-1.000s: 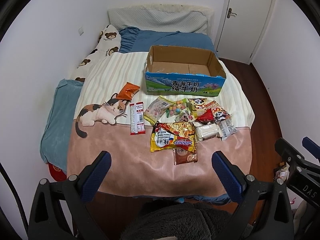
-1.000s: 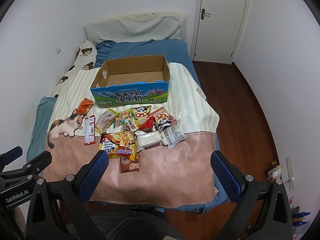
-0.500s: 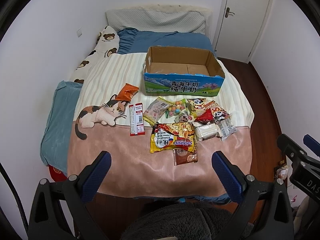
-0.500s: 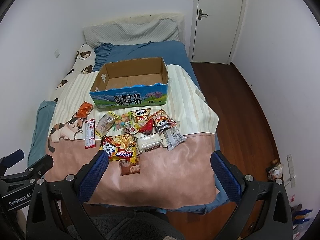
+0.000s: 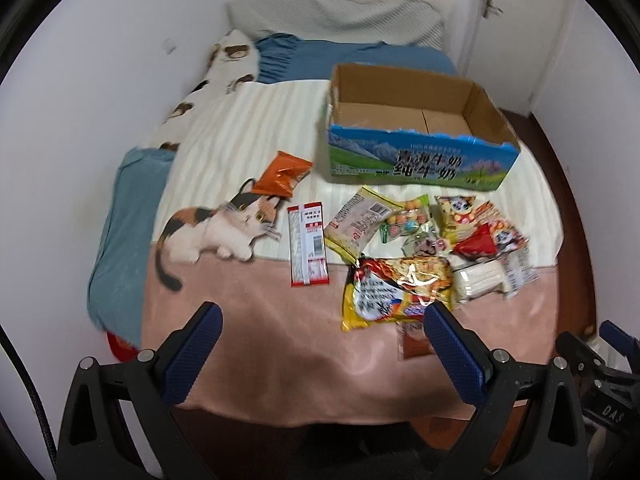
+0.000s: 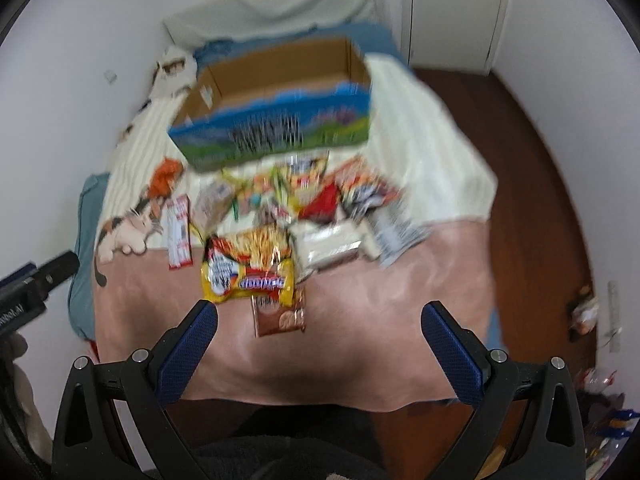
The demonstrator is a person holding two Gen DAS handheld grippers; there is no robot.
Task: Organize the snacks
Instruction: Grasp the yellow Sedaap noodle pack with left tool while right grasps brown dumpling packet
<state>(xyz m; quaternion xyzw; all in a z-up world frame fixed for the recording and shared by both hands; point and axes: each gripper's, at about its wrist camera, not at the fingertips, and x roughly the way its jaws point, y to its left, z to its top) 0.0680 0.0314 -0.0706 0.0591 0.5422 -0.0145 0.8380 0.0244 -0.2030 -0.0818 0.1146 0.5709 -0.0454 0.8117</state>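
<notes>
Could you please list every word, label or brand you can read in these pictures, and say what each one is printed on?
"纯牛奶": large characters on the front of the cardboard box; the smaller line above them is blurred.
"DAS": on the right gripper, partly cut off.
"obot.AI": on the left gripper, partly cut off.
Yellow noodle packet: brand seen upside down and blurred, unreadable.
Red-and-white sachet: print too small.
Other snack packets: unreadable.

Plain white walls (image 5: 80, 80) all round. Bed (image 5: 248, 336) pushed against the left wall, draped in a pink-and-cream cat-print blanket. Pale quilted pillow (image 5: 340, 16) at the head. White door (image 6: 456, 12) far right, dark wooden floor (image 6: 532, 200) alongside.
</notes>
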